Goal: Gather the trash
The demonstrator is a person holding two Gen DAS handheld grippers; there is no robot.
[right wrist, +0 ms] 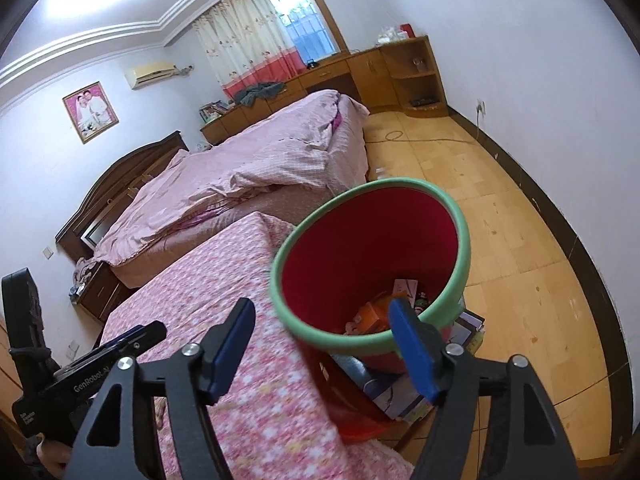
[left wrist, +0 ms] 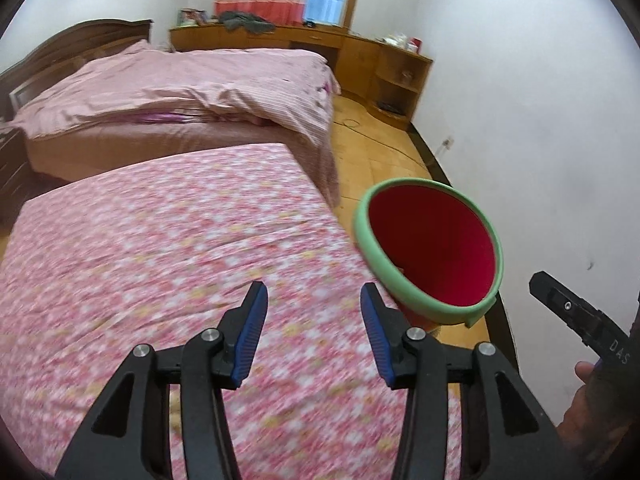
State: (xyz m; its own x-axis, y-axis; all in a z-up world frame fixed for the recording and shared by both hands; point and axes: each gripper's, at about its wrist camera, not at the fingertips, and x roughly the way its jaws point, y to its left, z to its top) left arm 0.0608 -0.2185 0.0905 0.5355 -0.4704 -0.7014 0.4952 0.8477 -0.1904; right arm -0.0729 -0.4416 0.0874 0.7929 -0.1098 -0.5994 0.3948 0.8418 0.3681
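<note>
A red trash bin with a green rim (left wrist: 430,248) stands beside the right edge of a table covered in pink floral cloth (left wrist: 160,264). In the right wrist view the bin (right wrist: 372,256) holds several pieces of trash (right wrist: 376,314), among them an orange packet. My left gripper (left wrist: 314,316) is open and empty above the cloth, left of the bin. My right gripper (right wrist: 322,330) is open and empty, just before the bin's near rim. The right gripper (left wrist: 576,320) shows at the right edge of the left wrist view, and the left gripper (right wrist: 132,338) shows at lower left of the right wrist view.
A bed with a pink quilt (left wrist: 180,88) lies beyond the table. Wooden cabinets and shelves (left wrist: 384,68) line the far wall under a curtained window. Books or papers (right wrist: 404,392) are stacked on the wooden floor (right wrist: 500,216) under the bin. A cable (right wrist: 400,134) lies on the floor.
</note>
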